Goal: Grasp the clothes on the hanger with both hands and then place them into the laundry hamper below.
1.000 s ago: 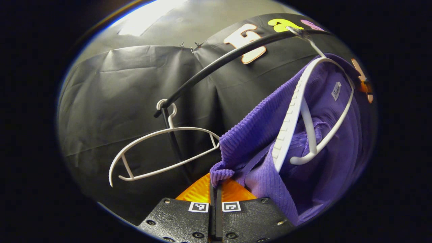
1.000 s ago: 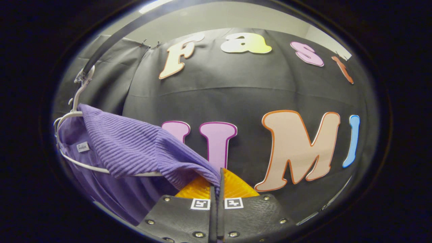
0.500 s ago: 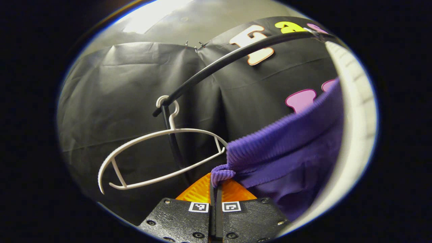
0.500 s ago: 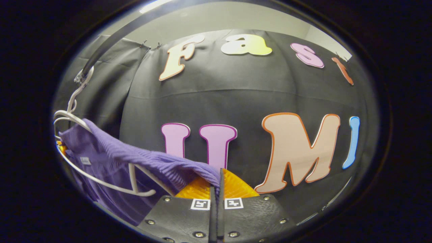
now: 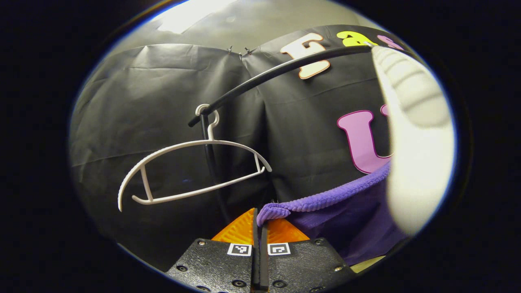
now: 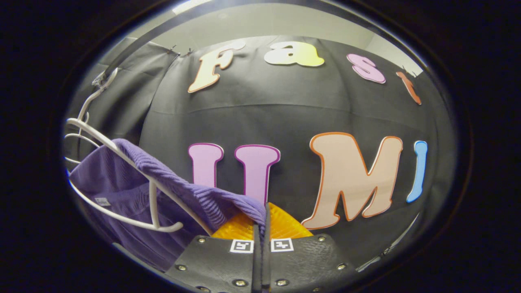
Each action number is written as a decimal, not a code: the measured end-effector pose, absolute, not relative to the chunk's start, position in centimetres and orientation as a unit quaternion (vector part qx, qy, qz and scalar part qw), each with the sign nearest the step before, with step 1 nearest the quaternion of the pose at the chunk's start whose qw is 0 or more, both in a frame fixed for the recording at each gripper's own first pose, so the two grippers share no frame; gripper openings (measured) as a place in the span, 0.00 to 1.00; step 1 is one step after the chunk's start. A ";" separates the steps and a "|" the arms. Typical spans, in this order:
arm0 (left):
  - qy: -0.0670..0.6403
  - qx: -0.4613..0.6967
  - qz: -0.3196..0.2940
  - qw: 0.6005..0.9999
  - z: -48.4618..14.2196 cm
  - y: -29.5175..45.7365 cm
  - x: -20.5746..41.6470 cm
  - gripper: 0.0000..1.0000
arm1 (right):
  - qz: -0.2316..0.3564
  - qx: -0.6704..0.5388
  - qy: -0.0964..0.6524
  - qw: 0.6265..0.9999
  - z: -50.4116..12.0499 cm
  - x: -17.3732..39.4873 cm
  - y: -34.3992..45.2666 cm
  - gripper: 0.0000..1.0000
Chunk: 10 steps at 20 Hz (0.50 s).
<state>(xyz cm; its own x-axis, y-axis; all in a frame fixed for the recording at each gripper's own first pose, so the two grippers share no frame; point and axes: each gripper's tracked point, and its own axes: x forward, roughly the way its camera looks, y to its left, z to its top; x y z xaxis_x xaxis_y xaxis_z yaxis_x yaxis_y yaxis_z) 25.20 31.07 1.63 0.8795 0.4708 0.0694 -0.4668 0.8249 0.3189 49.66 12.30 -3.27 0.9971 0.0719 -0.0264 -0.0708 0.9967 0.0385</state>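
A purple ribbed knit garment (image 5: 350,211) hangs between both grippers. My left gripper (image 5: 259,221) is shut on one ribbed edge of it in the left gripper view. In the right gripper view my right gripper (image 6: 260,219) is shut on the other edge of the garment (image 6: 122,183). The garment's white hanger (image 6: 122,162) has its arm bare in front of the cloth and still hooks on the black rail (image 6: 134,44). That hanger's arm (image 5: 415,134) looms large and blurred at the right of the left gripper view. No hamper is in sight.
A second, bare white hanger (image 5: 191,171) hangs from the curved black rail (image 5: 276,73) near its end, above a thin black upright (image 5: 211,171). Black cloth walls stand close behind. A yellowish patch (image 5: 366,264) shows low under the garment.
The garment has slid down and off the hanger's arms, which now stand bare above the cloth. In the left gripper view the hanger has swung closer and the purple cloth sits lower.
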 end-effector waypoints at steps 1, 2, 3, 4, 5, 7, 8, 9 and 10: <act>0.011 0.166 0.244 0.955 1.2 30.6 24.9 0.00 | 0.030 0.021 0.020 0.999 -3.7 49.5 11.9 0.01; 0.015 0.169 0.243 0.955 0.8 29.9 24.3 0.00 | 0.025 0.027 0.025 0.999 -4.2 49.3 11.6 0.04; 0.015 0.173 0.240 0.955 0.7 29.4 24.0 0.00 | 0.019 0.032 0.031 0.999 -4.7 49.3 11.4 0.02; 0.014 0.176 0.237 0.955 0.6 28.9 23.8 0.00 | 0.013 0.034 0.035 0.999 -5.0 49.2 11.1 0.01; 0.016 0.179 0.233 0.956 0.5 28.3 23.6 0.00 | 0.009 0.033 0.041 0.999 -5.6 49.2 10.8 0.01; 0.016 0.180 0.225 0.957 0.3 27.2 23.1 0.00 | -0.001 0.028 0.054 0.998 -6.8 48.8 10.0 0.01; 0.016 0.178 0.221 0.959 0.2 26.9 22.8 0.00 | -0.005 0.022 0.059 0.998 -7.3 48.6 9.6 0.01; 0.018 0.178 0.218 0.959 0.1 26.5 22.7 0.00 | -0.010 0.011 0.063 0.998 -7.8 48.3 9.2 0.01; 0.021 0.181 0.214 0.960 -0.1 26.1 22.6 0.00 | -0.011 -0.001 0.066 0.998 -8.3 48.0 9.0 0.01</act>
<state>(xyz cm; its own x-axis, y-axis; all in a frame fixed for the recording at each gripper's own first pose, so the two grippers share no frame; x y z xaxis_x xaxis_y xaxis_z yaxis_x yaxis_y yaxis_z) 22.55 26.09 -0.09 0.9075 0.4183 0.0380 -0.4034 0.8429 0.3561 47.97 9.00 -8.30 0.9910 -0.0211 -0.1320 0.0210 0.9998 -0.0025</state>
